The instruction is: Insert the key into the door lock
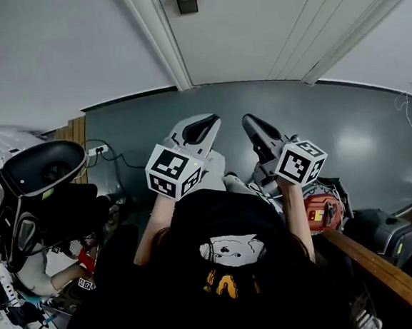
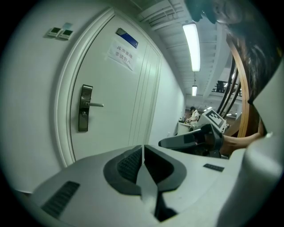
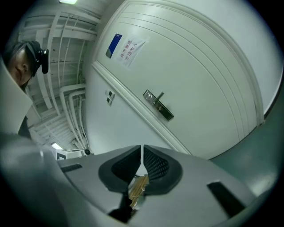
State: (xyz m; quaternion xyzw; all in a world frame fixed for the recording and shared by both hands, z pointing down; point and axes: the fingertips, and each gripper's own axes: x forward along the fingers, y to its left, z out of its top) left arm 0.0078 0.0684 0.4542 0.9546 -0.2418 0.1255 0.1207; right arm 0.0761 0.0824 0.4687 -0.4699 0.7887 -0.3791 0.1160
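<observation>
White door [image 3: 199, 66] ahead — right tongs [image 3: 142, 150] pinch a brass key [image 3: 139, 185].

Paper notice [image 2: 120, 56] on door [image 2: 113, 128]: characters too blurred, probably Chinese.

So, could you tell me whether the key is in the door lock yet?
Not yet in: the key sits clamped in the right gripper, with the door lock well clear ahead.

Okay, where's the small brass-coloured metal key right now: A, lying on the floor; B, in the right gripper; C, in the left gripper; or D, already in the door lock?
B: the small brass-coloured metal key sits clamped between the dark ribbed jaws of the right gripper.
</observation>
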